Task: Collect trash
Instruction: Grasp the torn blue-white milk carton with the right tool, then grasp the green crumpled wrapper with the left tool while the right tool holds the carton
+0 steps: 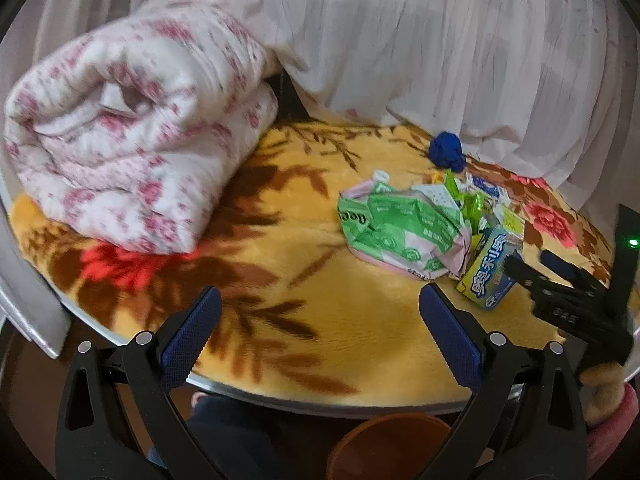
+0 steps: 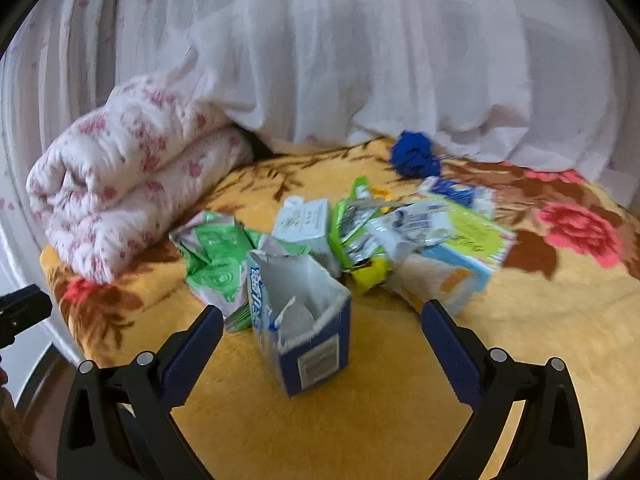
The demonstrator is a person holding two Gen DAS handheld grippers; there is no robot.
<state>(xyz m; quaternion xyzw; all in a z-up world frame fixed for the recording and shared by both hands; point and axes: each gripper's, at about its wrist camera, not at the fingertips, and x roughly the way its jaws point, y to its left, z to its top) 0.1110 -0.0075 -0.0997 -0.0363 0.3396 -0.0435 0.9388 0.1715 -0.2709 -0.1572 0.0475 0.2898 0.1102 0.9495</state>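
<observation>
A heap of trash lies on a yellow flowered blanket (image 2: 360, 420): a crumpled green and white bag (image 1: 396, 232) (image 2: 216, 256), an open blue carton (image 2: 300, 320) (image 1: 490, 274), a white carton (image 2: 308, 224), foil wrappers (image 2: 360, 224) and a light blue and green box (image 2: 460, 252). My right gripper (image 2: 320, 344) is open, its jaws on either side of the blue carton, not touching it. It shows in the left wrist view (image 1: 532, 268) beside that carton. My left gripper (image 1: 320, 328) is open and empty, left of the heap.
A rolled pink-flowered quilt (image 1: 132, 136) (image 2: 128, 176) lies at the left. A blue ball of yarn (image 1: 446, 150) (image 2: 414, 156) sits behind the heap. White curtain (image 2: 360, 60) hangs behind. A brown round bin rim (image 1: 396, 444) shows below the bed edge.
</observation>
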